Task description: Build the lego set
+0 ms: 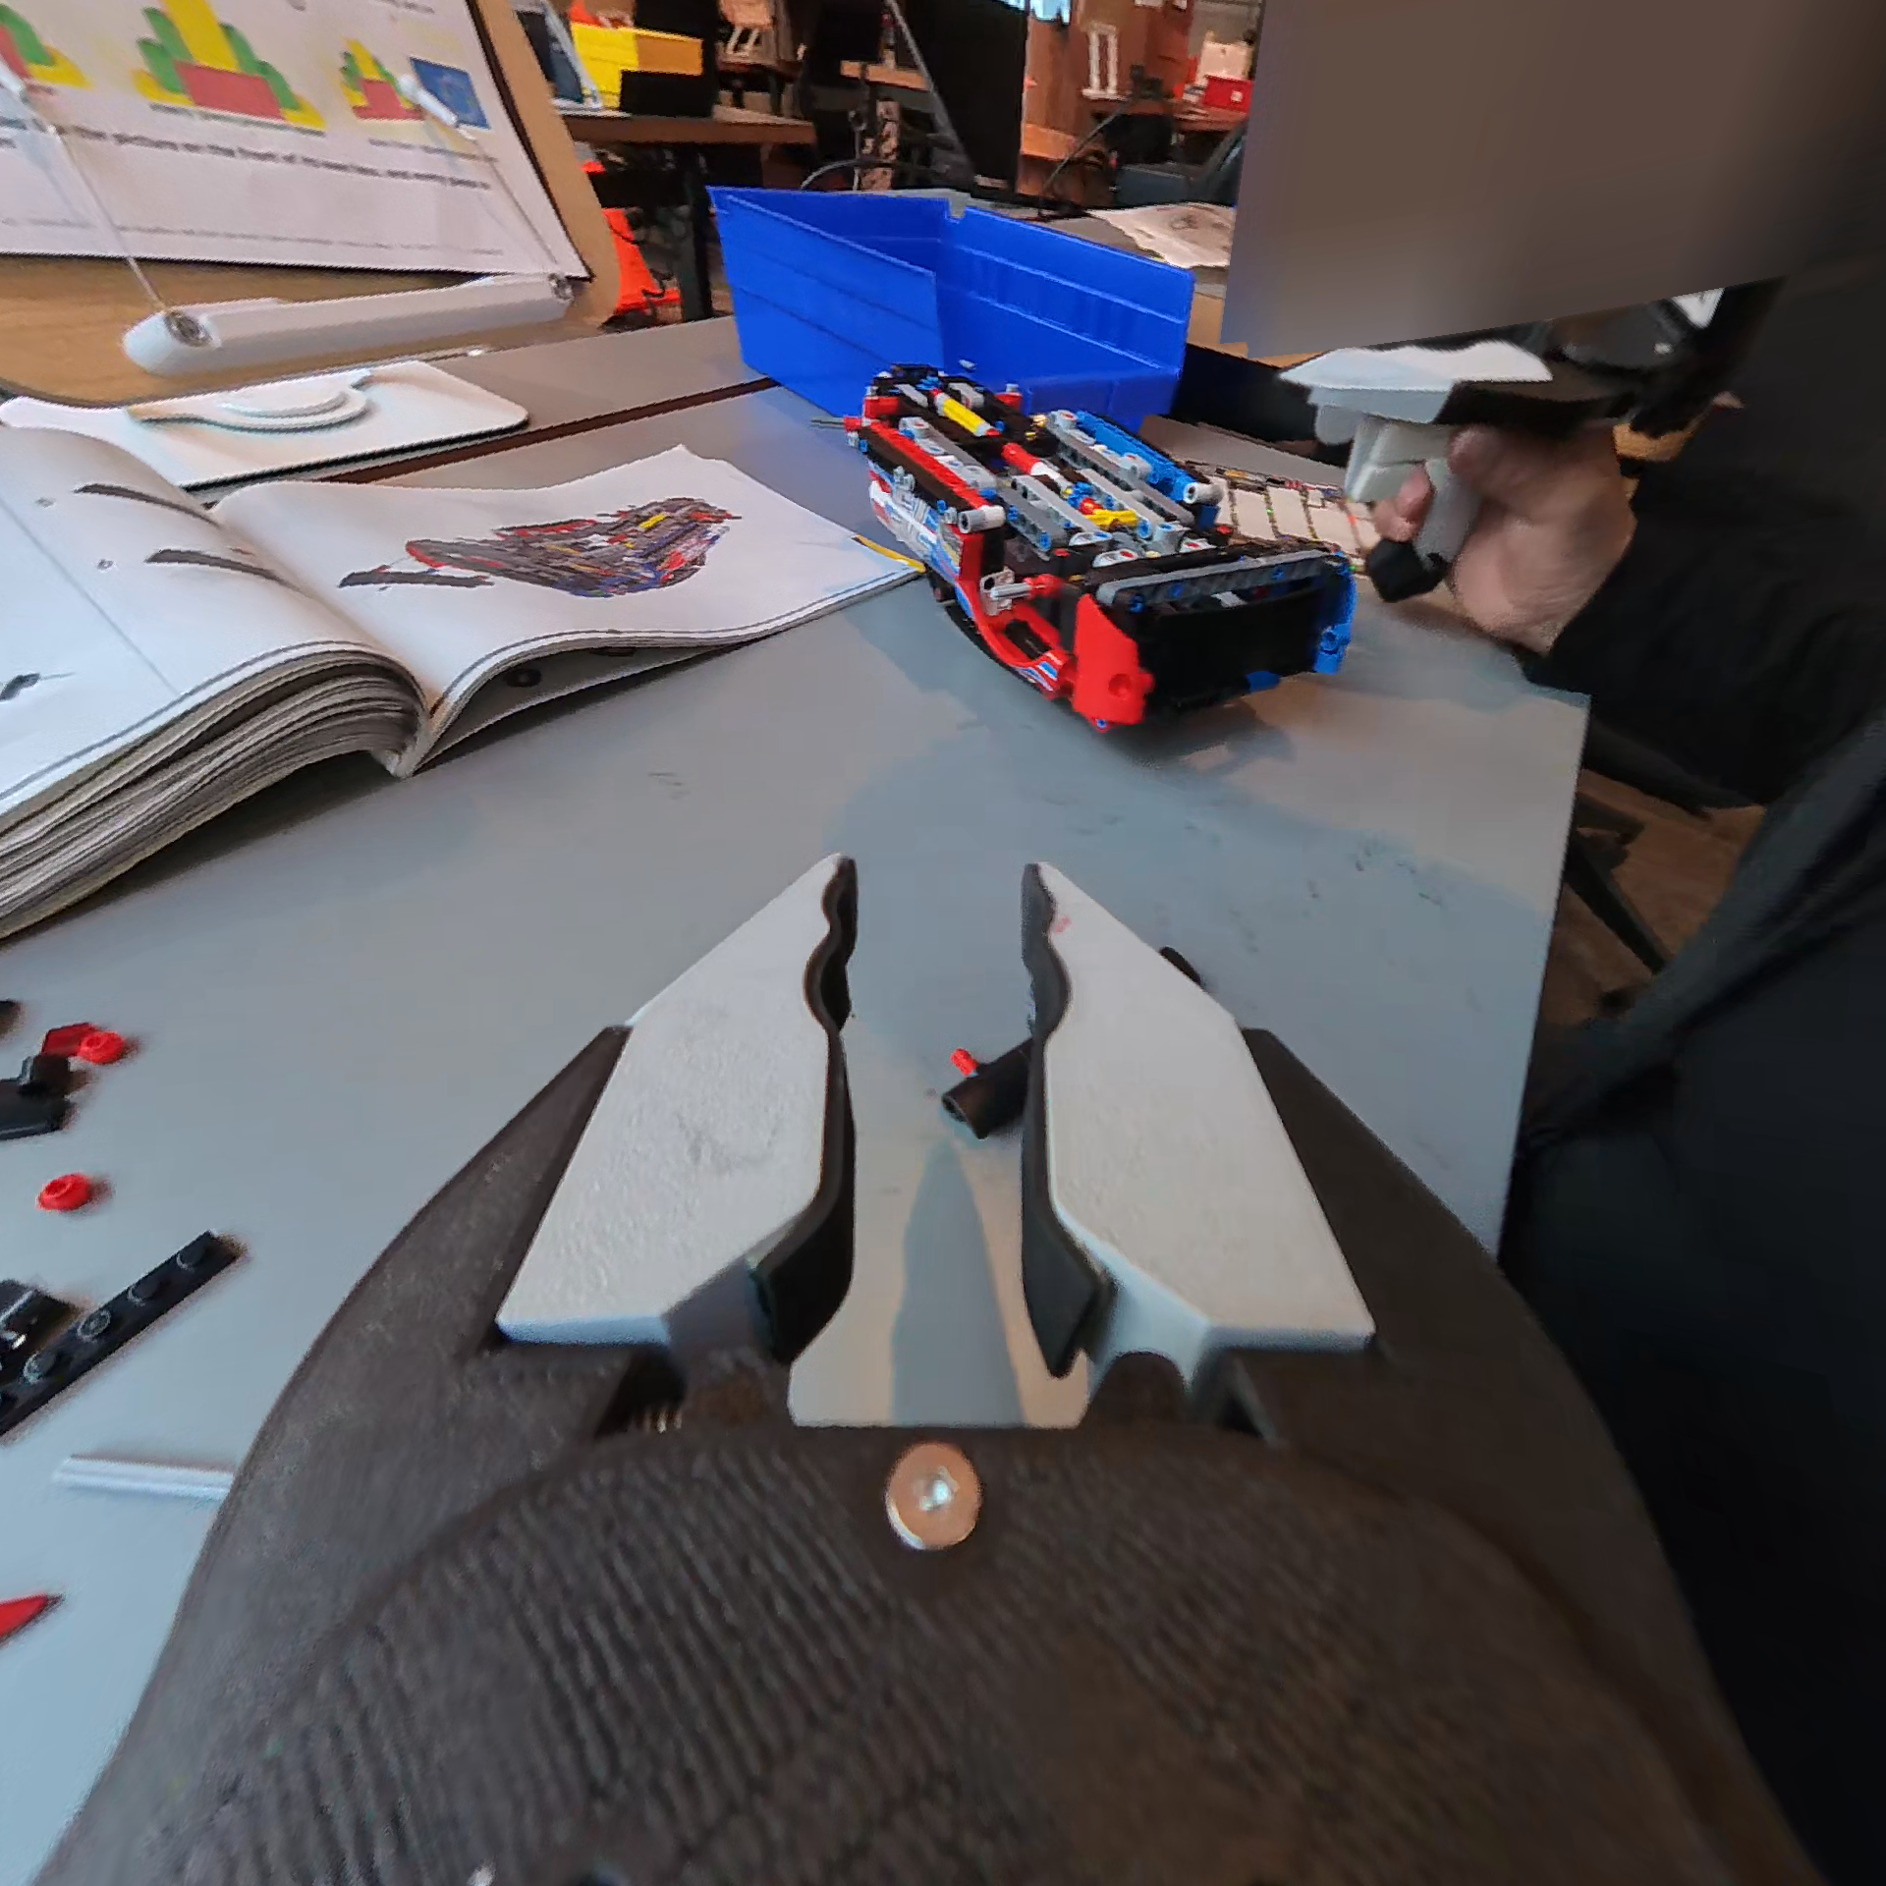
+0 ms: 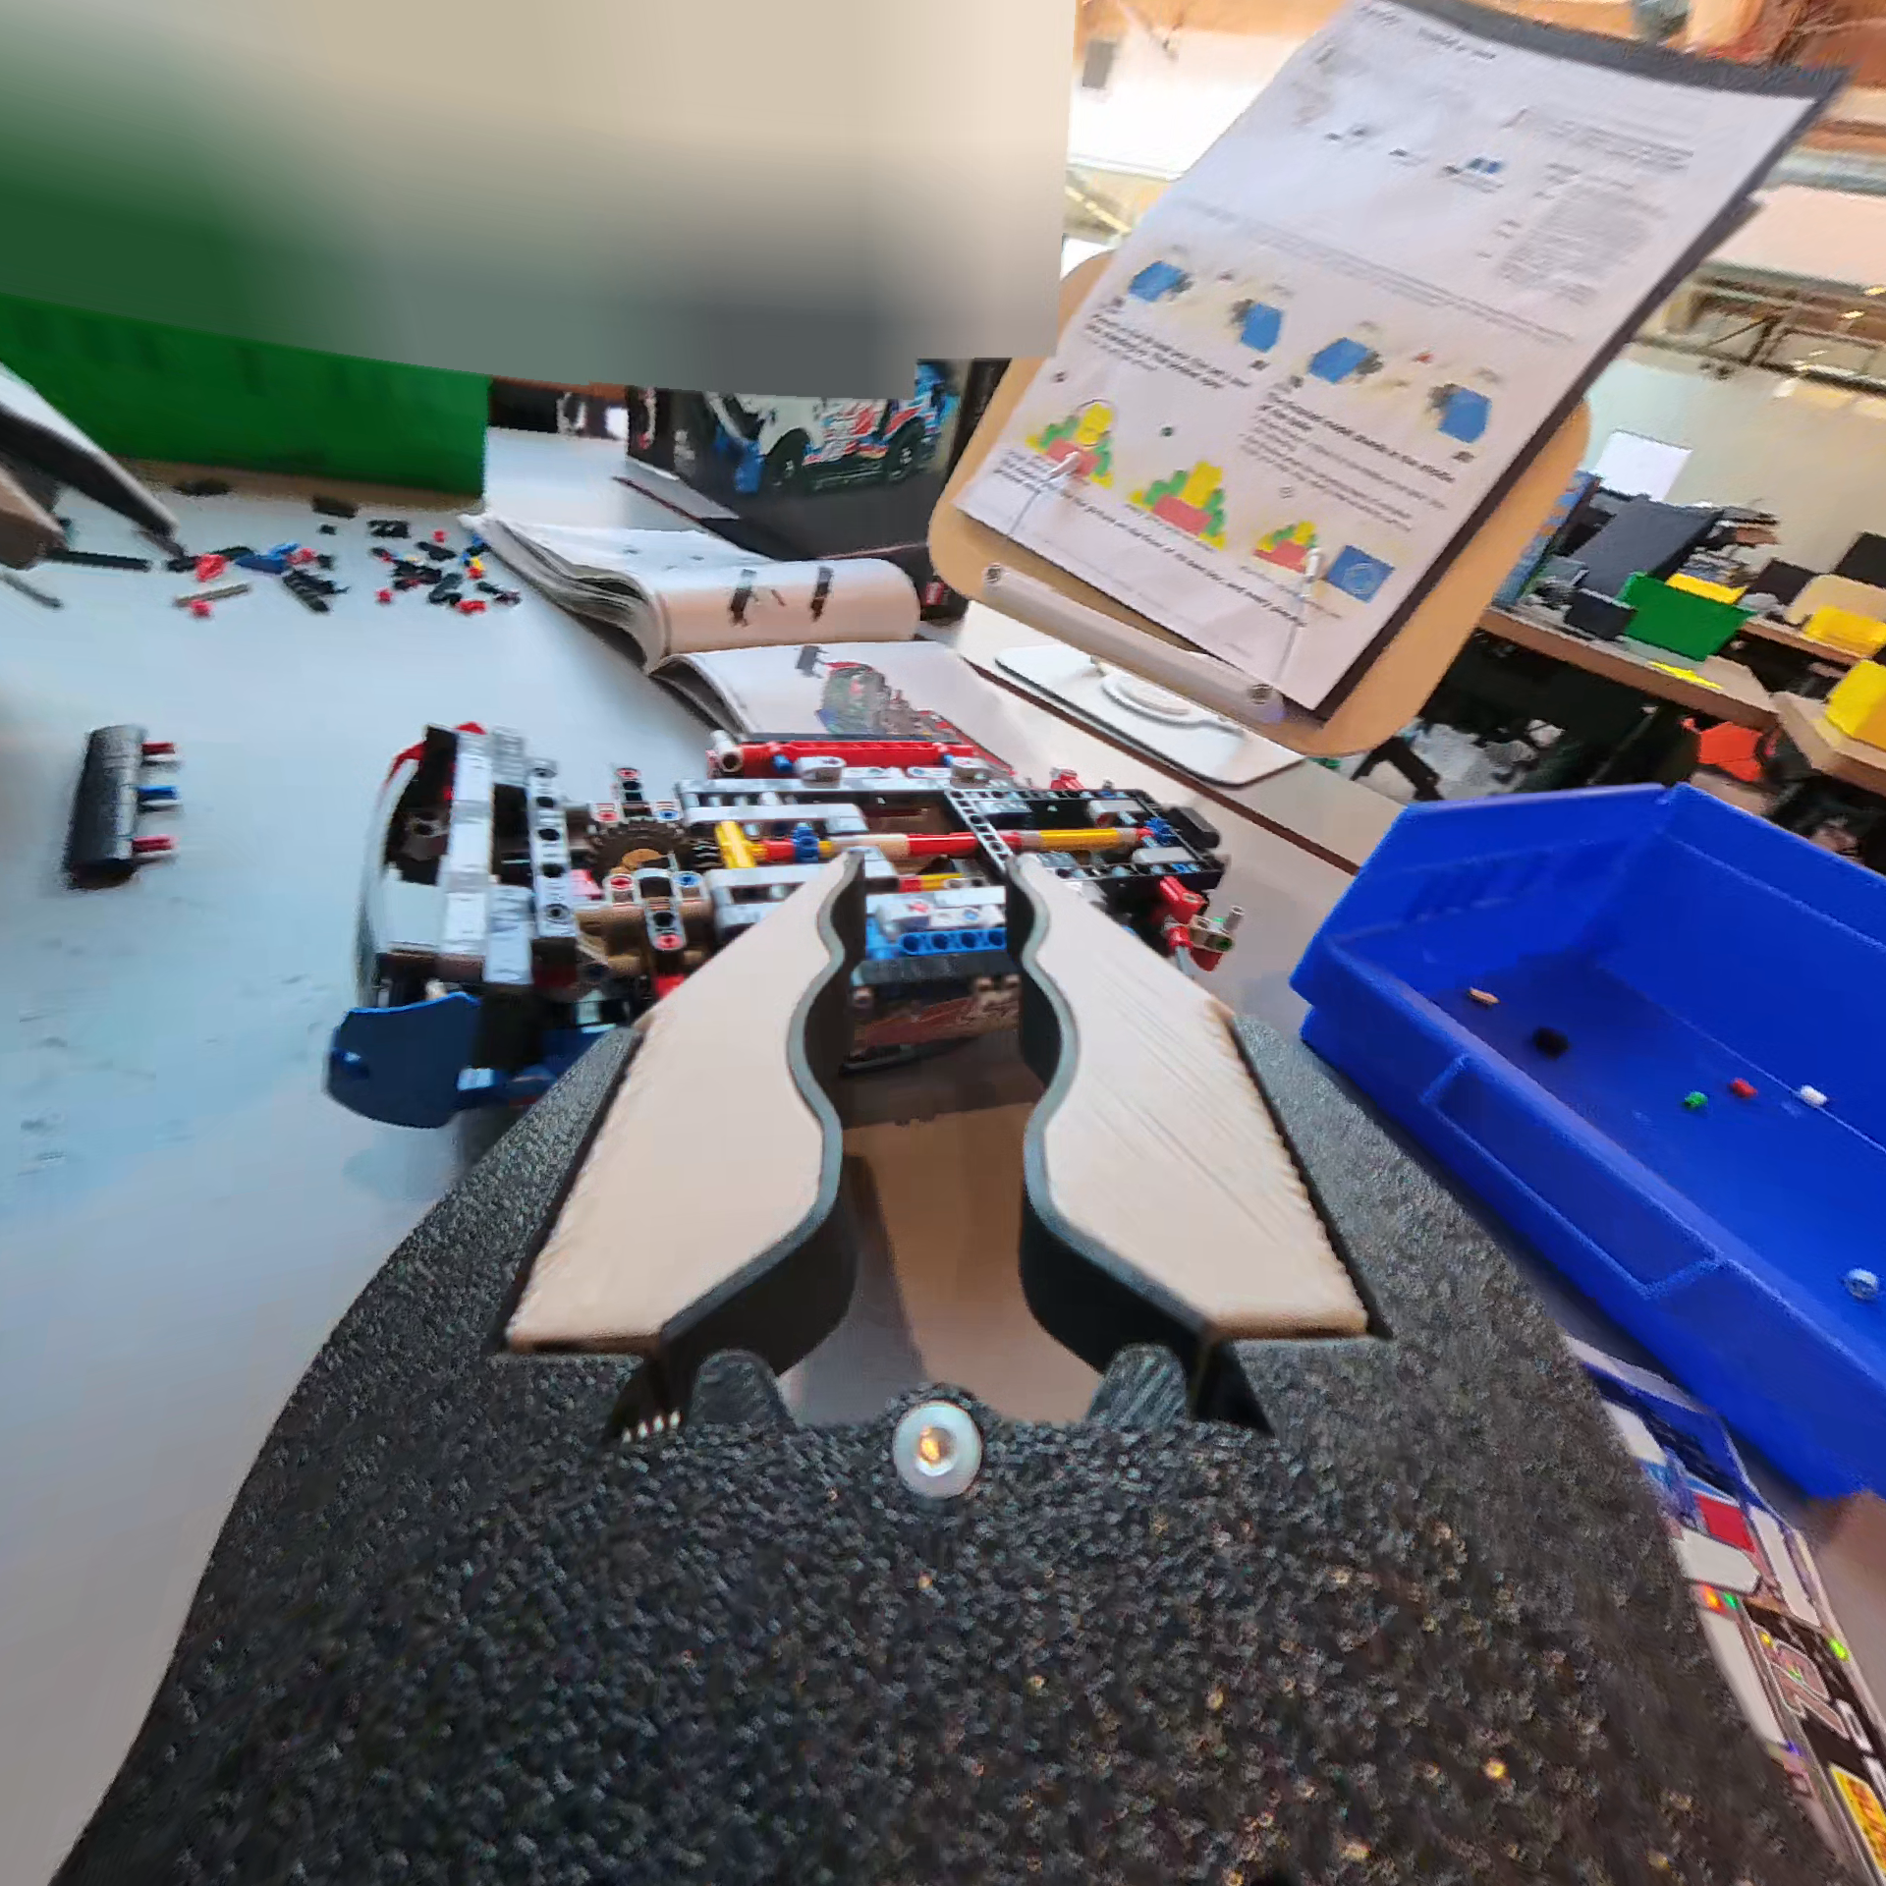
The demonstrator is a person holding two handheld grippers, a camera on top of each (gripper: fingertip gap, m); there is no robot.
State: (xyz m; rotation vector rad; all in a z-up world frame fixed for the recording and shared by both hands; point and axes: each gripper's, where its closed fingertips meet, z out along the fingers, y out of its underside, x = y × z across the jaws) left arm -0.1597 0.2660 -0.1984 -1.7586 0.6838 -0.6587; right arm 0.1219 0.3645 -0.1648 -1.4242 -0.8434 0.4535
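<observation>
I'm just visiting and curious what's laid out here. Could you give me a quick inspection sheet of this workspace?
Surface: grey table, scuffed.
Job's things: part-built lego car; open instruction book; small black piece with red pin on the table between the left fingers.
Clutter: loose pieces; blue bin, nearly empty; sticker sheet.
Grippers: left gripper open, empty; right gripper open over the car.
Cables: nothing seen.
Surroundings: sheet on a stand; workshop benches behind.

Left tongs (image 1: 937, 878) and right tongs (image 2: 931, 873) both agape, empty.
</observation>
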